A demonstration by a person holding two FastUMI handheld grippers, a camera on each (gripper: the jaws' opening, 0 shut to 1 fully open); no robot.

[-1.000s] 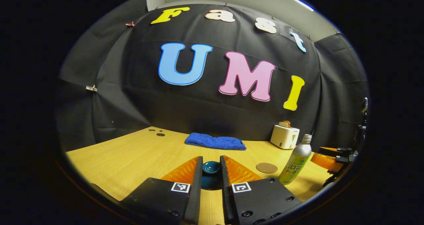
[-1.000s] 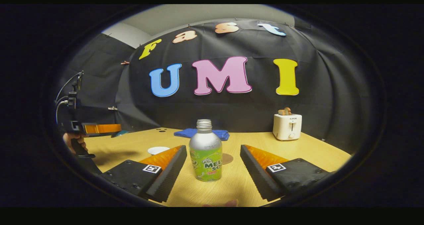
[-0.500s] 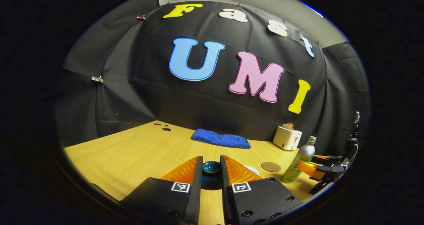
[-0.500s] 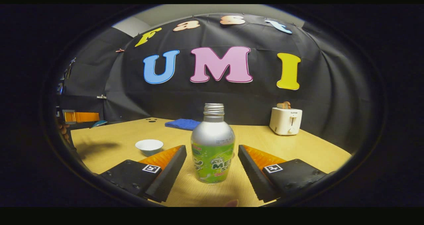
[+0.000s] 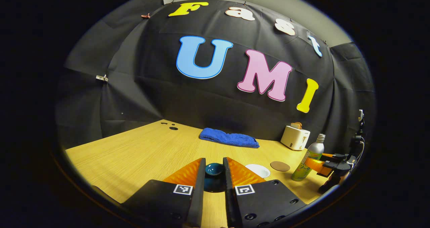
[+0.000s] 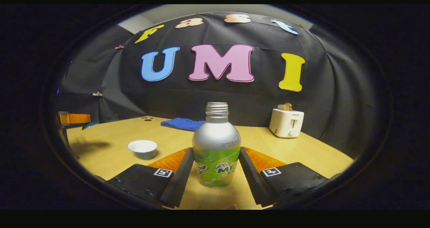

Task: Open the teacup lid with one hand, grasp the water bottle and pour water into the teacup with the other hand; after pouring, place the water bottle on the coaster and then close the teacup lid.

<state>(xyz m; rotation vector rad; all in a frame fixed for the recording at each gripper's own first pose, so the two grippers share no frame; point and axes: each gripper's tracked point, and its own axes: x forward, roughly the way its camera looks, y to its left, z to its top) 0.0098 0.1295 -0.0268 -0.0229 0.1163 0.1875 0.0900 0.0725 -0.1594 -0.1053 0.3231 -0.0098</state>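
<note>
The teacup lid [image 5: 214,169] is held clamped in the left claw [image 5: 214,164] above the worktop [image 5: 141,154]. The open teacup [image 6: 142,148] stands to the left of the right claw [image 6: 216,161], whose fingers are pressed against both sides of the upright water bottle [image 6: 216,147], with the coaster [image 5: 280,166] lying just beyond
</note>
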